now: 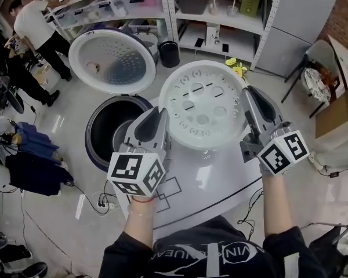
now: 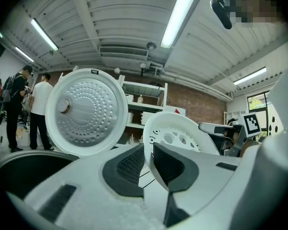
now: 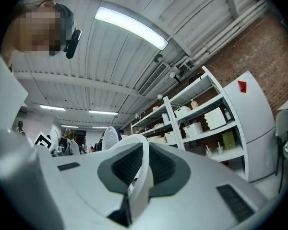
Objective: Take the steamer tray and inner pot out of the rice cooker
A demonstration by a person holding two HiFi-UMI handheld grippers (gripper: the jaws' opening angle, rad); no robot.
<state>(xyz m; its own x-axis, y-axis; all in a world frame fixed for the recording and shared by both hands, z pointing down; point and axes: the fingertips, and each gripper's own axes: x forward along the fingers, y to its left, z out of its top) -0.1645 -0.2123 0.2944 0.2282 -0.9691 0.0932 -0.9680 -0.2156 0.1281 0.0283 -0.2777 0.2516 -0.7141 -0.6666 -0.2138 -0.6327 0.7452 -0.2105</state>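
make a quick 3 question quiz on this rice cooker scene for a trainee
1. True or false: the steamer tray is held by the left gripper alone.
2. Pick one: the lid of the rice cooker is A) shut, B) open and swung up, C) lying on the table.
3. Fill in: both grippers pinch the tray by its ____.

Key
1. False: the right gripper is clamped on its opposite side too.
2. B
3. rim
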